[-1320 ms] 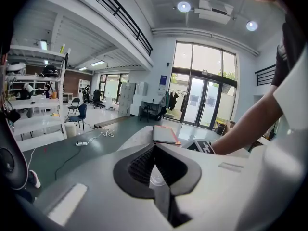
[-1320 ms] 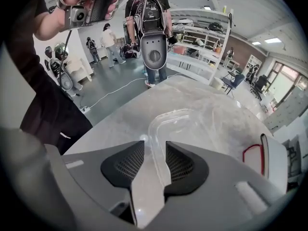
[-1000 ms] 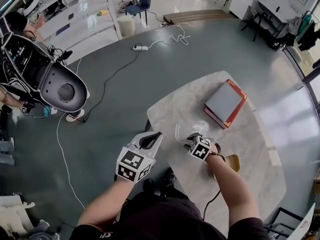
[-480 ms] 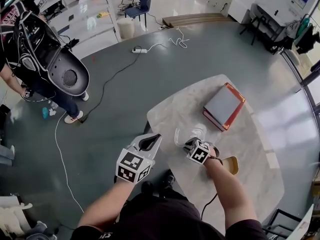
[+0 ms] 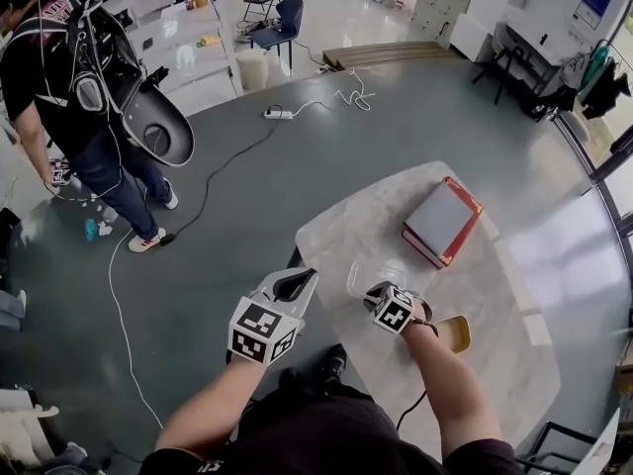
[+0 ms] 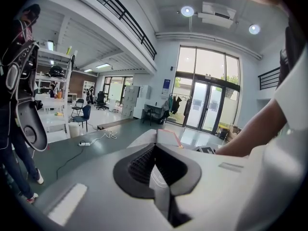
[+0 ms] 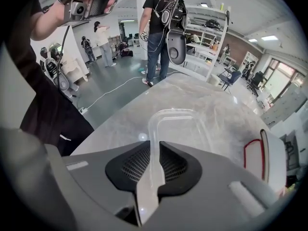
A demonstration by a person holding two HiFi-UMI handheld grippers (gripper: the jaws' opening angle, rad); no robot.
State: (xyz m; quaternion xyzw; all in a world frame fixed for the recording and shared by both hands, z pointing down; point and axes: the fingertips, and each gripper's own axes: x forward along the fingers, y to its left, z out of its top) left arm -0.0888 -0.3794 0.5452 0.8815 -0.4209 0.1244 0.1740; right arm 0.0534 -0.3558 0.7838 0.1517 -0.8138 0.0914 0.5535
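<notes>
My right gripper [image 5: 374,292] [image 7: 155,150] is shut on the near rim of a clear plastic container [image 5: 377,270] [image 7: 180,124]. The container lies on the pale marble table [image 5: 475,305] near its left edge. Its rim runs up between the two black pads. My left gripper [image 5: 295,285] [image 6: 155,160] hangs off the table's left side above the floor. Its jaws are shut, with nothing between them. A grey book with a red cover [image 5: 441,221] [image 6: 166,136] lies further back on the table.
A tan dish-like object [image 5: 455,332] sits by my right wrist. A person wearing a backpack rig [image 5: 79,77] [image 7: 161,28] stands on the floor at the far left. A power strip and cable [image 5: 277,114] lie on the grey floor. Shelves [image 7: 202,37] stand behind.
My right gripper's jaws have closed from open onto the container's rim. The person with the backpack rig has walked further into view. The left gripper has stayed put.
</notes>
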